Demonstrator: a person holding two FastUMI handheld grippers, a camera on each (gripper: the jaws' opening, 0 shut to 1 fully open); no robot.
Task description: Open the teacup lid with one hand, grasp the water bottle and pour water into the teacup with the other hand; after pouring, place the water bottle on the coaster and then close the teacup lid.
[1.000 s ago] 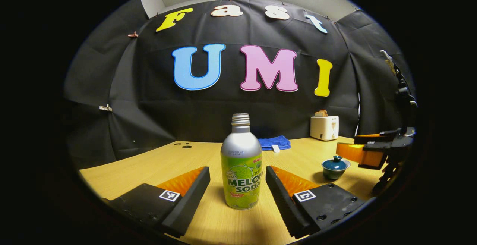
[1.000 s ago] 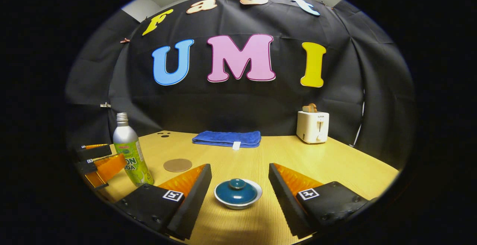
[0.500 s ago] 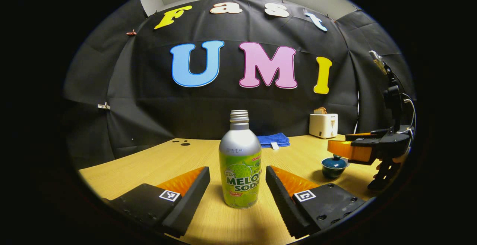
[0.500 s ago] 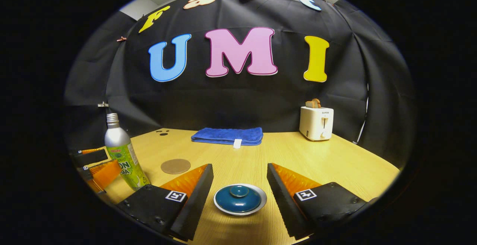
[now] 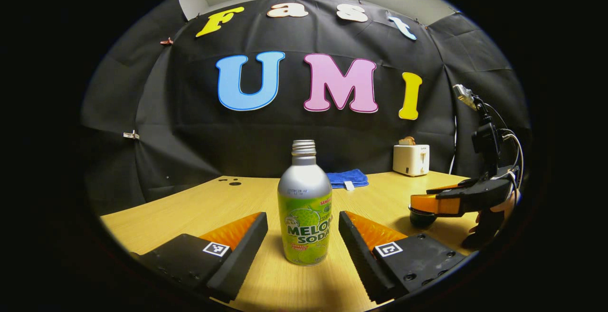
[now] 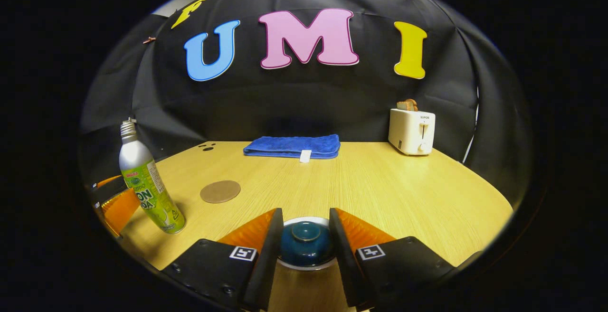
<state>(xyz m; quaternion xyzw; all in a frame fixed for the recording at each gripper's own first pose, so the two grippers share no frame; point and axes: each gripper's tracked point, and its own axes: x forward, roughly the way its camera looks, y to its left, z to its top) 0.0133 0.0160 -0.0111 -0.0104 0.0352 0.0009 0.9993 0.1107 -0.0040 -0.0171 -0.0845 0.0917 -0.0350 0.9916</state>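
Observation:
A silver and green water bottle (image 5: 304,203) stands upright and uncapped on the table, between the fingers of my left gripper (image 5: 303,236), which is open and clear of it on both sides. My right gripper (image 6: 305,241) has dropped over the blue teacup lid (image 6: 305,244); its fingers straddle the lid's knob with small gaps, not pressing. The left gripper view has the right gripper (image 5: 453,203) low over the dark teacup (image 5: 420,217). A round brown coaster (image 6: 220,191) lies flat to the right of the bottle (image 6: 147,188), beside which the left gripper (image 6: 111,203) shows.
A folded blue towel (image 6: 292,146) lies at the back of the wooden table (image 6: 380,193). A white toaster (image 6: 412,131) with toast stands at the back right. A hand (image 5: 489,222) holds the right gripper.
My right gripper came down and forward over the teacup lid and its fingers narrowed around the knob. My left gripper and the bottle stayed put.

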